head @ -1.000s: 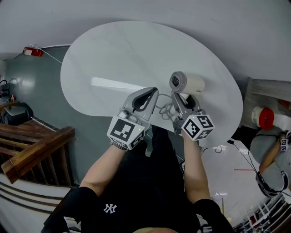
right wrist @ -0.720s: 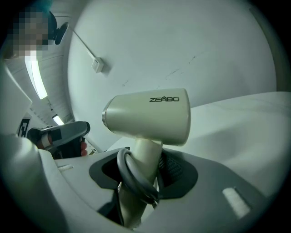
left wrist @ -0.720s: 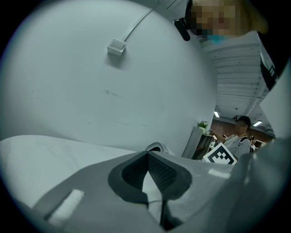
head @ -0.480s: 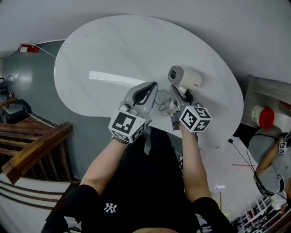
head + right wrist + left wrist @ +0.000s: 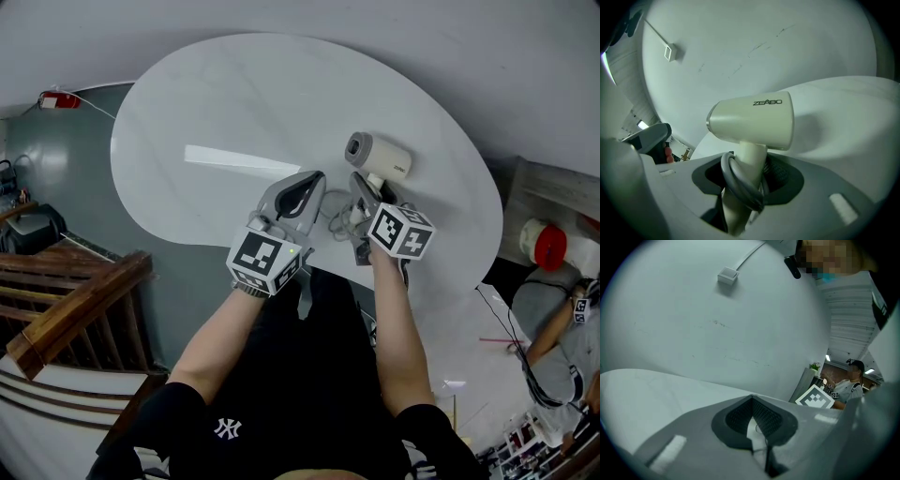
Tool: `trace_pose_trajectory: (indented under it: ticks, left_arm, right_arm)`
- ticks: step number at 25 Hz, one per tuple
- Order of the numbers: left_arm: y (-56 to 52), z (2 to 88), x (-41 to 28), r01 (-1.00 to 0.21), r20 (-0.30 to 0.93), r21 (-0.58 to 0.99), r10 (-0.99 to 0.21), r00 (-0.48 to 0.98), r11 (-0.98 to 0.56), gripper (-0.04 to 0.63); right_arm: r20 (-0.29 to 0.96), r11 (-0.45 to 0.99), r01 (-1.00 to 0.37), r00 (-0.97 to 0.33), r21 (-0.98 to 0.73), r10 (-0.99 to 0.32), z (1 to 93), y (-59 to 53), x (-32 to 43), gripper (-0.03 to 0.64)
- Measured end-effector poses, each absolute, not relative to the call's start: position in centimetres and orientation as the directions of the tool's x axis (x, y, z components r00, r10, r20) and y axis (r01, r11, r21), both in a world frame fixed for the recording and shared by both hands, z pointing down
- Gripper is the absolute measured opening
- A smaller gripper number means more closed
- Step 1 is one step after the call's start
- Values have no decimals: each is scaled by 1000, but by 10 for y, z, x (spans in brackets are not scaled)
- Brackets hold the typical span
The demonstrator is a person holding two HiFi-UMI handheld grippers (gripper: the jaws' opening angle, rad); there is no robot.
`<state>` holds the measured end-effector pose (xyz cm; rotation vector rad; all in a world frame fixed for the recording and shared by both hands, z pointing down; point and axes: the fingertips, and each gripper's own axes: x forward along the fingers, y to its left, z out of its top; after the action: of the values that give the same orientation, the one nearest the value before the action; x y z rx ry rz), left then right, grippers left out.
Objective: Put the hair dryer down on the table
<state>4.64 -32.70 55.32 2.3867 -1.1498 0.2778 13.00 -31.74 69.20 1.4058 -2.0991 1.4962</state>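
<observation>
- The hair dryer (image 5: 378, 157) (image 5: 752, 123) is cream, with a short barrel lying level and its round end turned left in the head view. It sits over the right part of the table (image 5: 234, 103), on the side near the person. No view settles whether it touches the top.
- A grey cord (image 5: 740, 185) is looped round its handle, and more cord lies bunched between the two grippers.
- The right gripper (image 5: 367, 192) (image 5: 745, 176) pinches the dryer's handle between its jaws, with the cord loop caught in the same grip. It tilts down toward the table.
- The left gripper (image 5: 302, 192) (image 5: 751, 399) is just left of it, over the near edge. Its jaw tips are pressed together, and only the white top shows through the hollow behind them.
- The table is white and oval, with a grey wall behind it.
- A wooden railing (image 5: 66, 309) is at the near left.
- Another person (image 5: 562, 319) stands at the far right.
</observation>
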Motion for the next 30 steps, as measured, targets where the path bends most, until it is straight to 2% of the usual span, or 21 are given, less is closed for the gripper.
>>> trace_pose_trajectory:
  ticks: [16,25,30]
  left_arm:
    - [-336,549,38,-778,374,334,-682,628,-533,0]
    - [-324,543,40,-755,367,345,-660,655,-558,0]
    - [-315,542,40,-746,380,358,-643,665,-561,0]
  right_arm:
    - [723,-67,-810,-480,-583,-497,705,-325,133,261]
    - [722,-86,-814,-455,-575,-522,687,-311,145,300]
    - [706,-81,-824,-425,-561,-566,669,-305,156,299]
